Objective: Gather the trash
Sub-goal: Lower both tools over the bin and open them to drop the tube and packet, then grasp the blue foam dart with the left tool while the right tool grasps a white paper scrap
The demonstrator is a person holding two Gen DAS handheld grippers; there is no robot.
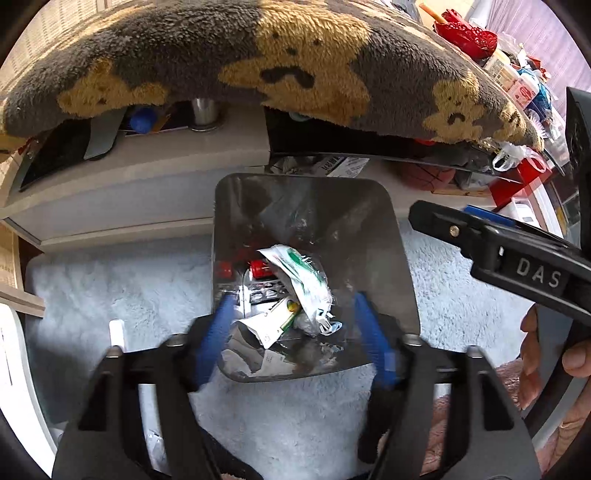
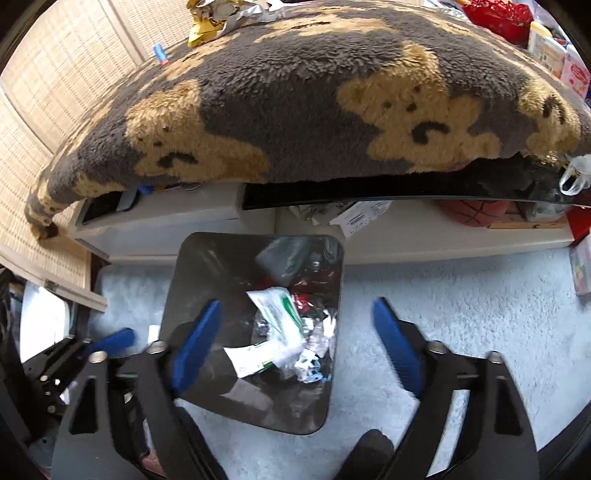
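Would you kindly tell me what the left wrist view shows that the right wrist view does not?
Only the left wrist view shows a hand gripping the right gripper's handle. Only the right wrist view shows crumpled yellow wrappers on the bear-print blanket. Both show the trash bin on the pale rug holding wrappers, and both grippers above it, jaws open and empty.

Grey fleece blanket [image 2: 295, 92] with tan bear figures, draped over the worktop edge and hanging across the top. Beneath it, a pale low shelf [image 1: 147, 184] and a basketball [image 2: 476, 212] tucked under the dark overhang. Below, a fluffy pale-blue rug [image 2: 461, 295]. At upper right, a red lacy basket [image 1: 467, 35] among boxes. At left, a woven screen [image 2: 48, 92].
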